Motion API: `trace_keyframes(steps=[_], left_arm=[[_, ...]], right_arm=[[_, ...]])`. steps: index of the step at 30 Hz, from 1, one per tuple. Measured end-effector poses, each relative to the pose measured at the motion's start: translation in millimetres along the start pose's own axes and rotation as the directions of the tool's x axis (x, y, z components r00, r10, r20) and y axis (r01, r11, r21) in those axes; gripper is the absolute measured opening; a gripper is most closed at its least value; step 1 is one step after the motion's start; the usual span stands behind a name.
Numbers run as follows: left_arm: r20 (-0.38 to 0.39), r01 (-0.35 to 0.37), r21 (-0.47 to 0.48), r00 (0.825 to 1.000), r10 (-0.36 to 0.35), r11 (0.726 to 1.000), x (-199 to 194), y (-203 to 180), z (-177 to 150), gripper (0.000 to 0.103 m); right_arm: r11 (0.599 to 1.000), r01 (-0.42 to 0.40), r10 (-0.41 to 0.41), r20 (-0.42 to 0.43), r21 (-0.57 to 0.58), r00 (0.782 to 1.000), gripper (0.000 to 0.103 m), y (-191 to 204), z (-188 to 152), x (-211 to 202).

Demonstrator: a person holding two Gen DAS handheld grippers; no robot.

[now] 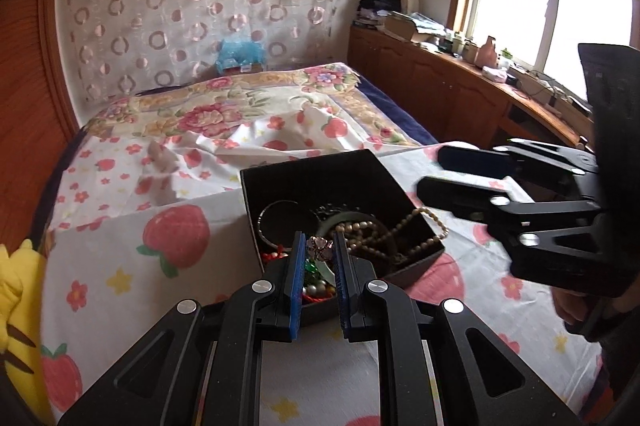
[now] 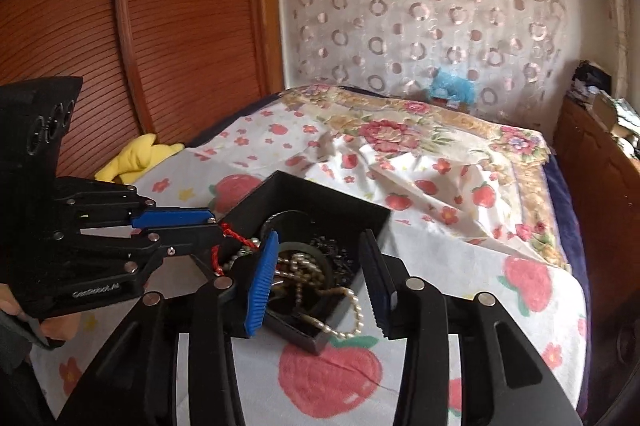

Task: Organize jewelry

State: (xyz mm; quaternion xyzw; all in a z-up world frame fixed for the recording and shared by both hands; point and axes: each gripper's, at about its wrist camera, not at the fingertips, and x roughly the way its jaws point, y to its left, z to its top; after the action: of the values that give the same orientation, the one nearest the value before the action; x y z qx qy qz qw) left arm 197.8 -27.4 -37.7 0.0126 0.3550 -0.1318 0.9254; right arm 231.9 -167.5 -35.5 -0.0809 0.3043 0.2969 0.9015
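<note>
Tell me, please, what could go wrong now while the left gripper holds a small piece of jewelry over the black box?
1. The left gripper pinches a small pink ornament only at its fingertips; it may slip and drop among the tangled jewelry.
2. A red cord hangs by that gripper; lifting could drag other pieces out with it.
3. The pearl necklace already hangs over the rim of the black box, so a bump from the open right gripper might pull it onto the bed sheet.
</note>
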Motion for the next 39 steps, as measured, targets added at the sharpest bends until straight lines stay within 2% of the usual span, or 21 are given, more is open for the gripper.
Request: trace_keyframes(steps=[2, 3, 4, 8, 9, 10, 11, 13, 17, 19, 21, 27, 30, 39], left_arm=[[0.003, -0.009, -0.006, 1.0, 0.009, 1.0, -2, 1, -3, 0.013], [0.004, -0.018, -0.012, 1.0, 0.018, 1.0, -4, 2, -3, 0.019], [0.008, -0.026, -0.017, 1.0, 0.026, 1.0, -6, 2, -3, 0.034], [0.024, -0.06, -0.024, 0.998, 0.061, 0.998, -19, -3, -7, 0.05], [0.03, -0.072, -0.028, 0.997, 0.073, 0.997, -23, -4, -9, 0.062], [0.037, -0.078, -0.031, 0.996, 0.079, 0.996, -27, -4, -10, 0.071], [0.046, -0.085, -0.036, 0.995, 0.087, 0.996, -33, -5, -12, 0.075], [0.055, -0.096, -0.051, 0.994, 0.099, 0.994, -43, -6, -17, 0.088], [0.069, -0.135, -0.077, 0.988, 0.14, 0.988, -66, -7, -25, 0.092], [0.079, -0.14, -0.086, 0.986, 0.147, 0.986, -78, -8, -30, 0.095], [0.095, -0.14, -0.096, 0.984, 0.149, 0.986, -92, -9, -35, 0.095], [0.133, -0.185, -0.089, 0.972, 0.196, 0.979, -128, -18, -45, 0.095], [0.147, -0.184, -0.097, 0.969, 0.197, 0.978, -145, -22, -51, 0.095], [0.158, -0.193, -0.106, 0.965, 0.208, 0.975, -162, -26, -61, 0.095]], right_arm=[[1.0, 0.008, -0.008, 0.007, 0.012, 1.0, 0.046, 0, -4, -9], [1.0, 0.013, -0.013, 0.01, 0.015, 1.0, 0.046, -1, -5, -13], [1.0, 0.019, -0.019, 0.013, 0.018, 1.0, 0.046, -1, -8, -17], [0.998, 0.046, -0.047, 0.03, 0.043, 0.998, 0.048, 0, -21, -39], [0.998, 0.049, -0.051, 0.034, 0.048, 0.998, 0.049, 1, -22, -43], [0.997, 0.054, -0.056, 0.041, 0.054, 0.998, 0.053, 2, -24, -49], [0.996, 0.059, -0.062, 0.046, 0.06, 0.997, 0.055, 3, -26, -53], [0.994, 0.074, -0.079, 0.062, 0.074, 0.995, 0.068, 6, -30, -65], [0.991, 0.086, -0.097, 0.098, 0.107, 0.99, 0.082, 13, -37, -88], [0.987, 0.099, -0.114, 0.122, 0.123, 0.986, 0.093, 17, -42, -100], [0.985, 0.106, -0.125, 0.143, 0.133, 0.982, 0.099, 21, -45, -111], [0.976, 0.142, -0.171, 0.175, 0.166, 0.97, 0.101, 33, -55, -135], [0.971, 0.156, -0.191, 0.198, 0.182, 0.961, 0.1, 39, -59, -145], [0.965, 0.185, -0.221, 0.198, 0.185, 0.955, 0.1, 43, -63, -150]])
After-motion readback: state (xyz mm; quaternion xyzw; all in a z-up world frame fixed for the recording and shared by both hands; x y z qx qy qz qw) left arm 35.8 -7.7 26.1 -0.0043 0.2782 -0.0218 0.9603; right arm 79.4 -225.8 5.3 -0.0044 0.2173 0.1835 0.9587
